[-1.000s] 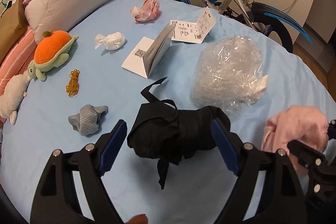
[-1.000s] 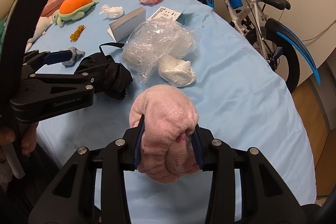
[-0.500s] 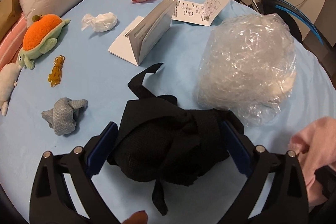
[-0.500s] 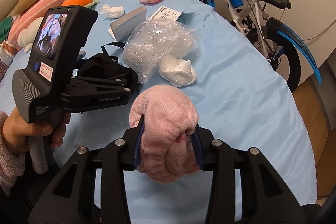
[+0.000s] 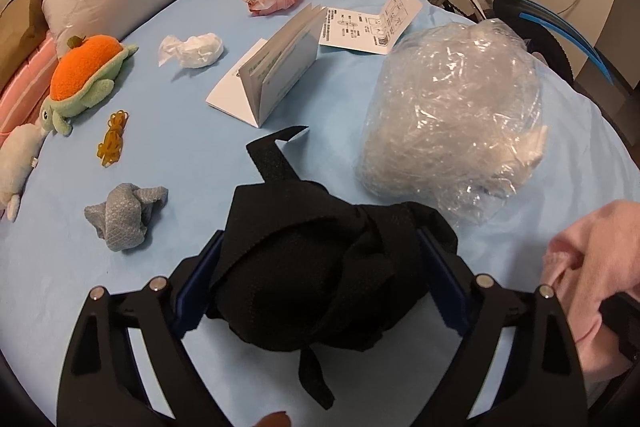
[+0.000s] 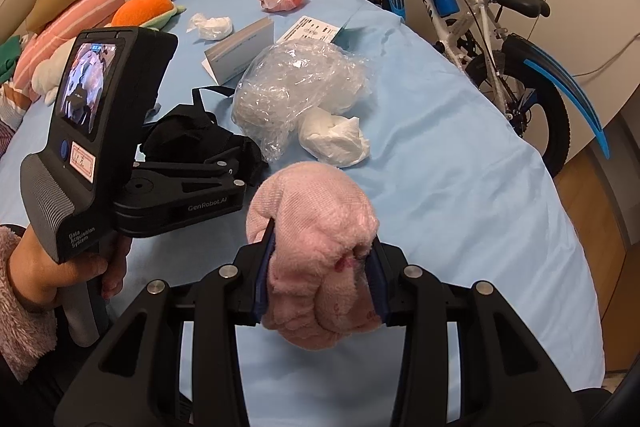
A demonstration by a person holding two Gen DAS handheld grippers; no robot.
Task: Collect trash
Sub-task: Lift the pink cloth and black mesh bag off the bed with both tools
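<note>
While closing around crumpled black mesh fabric (image 5: pixel 316 287) on bed (image 5: pixel 192 155), left gripper (image 5: pixel 316 291) apart; right gripper (image 6: pixel 320 287) clamped on pink fuzzy cloth (image 6: pixel 316 251).

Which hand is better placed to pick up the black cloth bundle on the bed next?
Left. The left gripper already has its jaws on both sides of the black cloth bundle and they are closing. The right gripper is busy, shut on a pink cloth.
</note>
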